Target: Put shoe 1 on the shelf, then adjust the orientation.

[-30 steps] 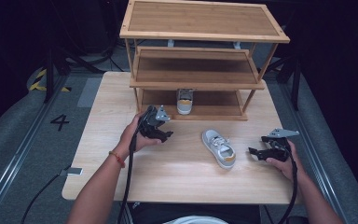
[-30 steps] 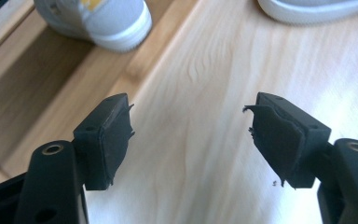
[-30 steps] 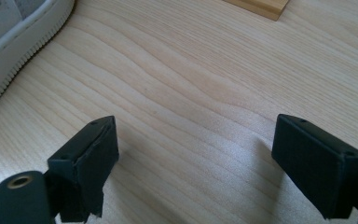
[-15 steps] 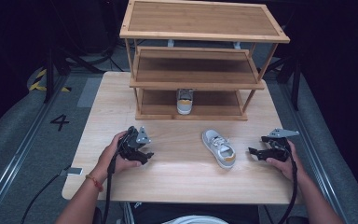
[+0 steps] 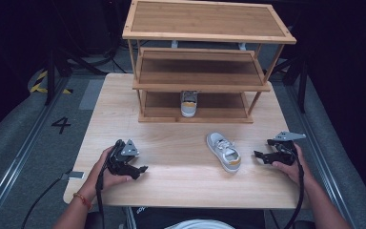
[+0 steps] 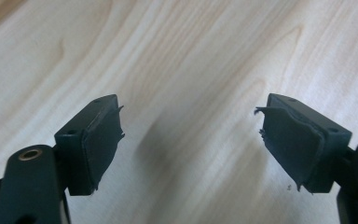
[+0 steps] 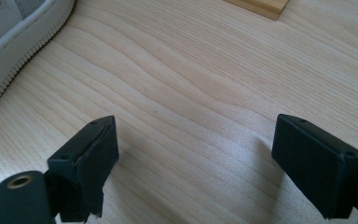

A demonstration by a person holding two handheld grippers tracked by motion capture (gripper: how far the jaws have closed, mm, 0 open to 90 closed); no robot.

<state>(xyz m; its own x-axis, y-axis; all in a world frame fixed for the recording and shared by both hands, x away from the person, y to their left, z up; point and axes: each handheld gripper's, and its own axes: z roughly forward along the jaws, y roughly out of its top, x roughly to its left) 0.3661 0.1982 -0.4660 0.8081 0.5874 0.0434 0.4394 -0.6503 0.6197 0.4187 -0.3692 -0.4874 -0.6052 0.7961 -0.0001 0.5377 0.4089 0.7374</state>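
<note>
Two shoes show in the high view: one grey-and-white shoe (image 5: 224, 152) lies on the table (image 5: 181, 143) at centre right of the frame, its toe with an orange patch pointing toward the lower right, and a second shoe (image 5: 188, 103) stands on the lowest shelf of the wooden rack (image 5: 205, 86). From the right gripper view, just the white ribbed sole edge (image 7: 14, 51) appears (upper left corner). Left gripper (image 5: 134, 170) has just been opening, jaws apart over bare wood; right gripper (image 5: 262, 156) is likewise spread, near the shoe but apart from it.
</note>
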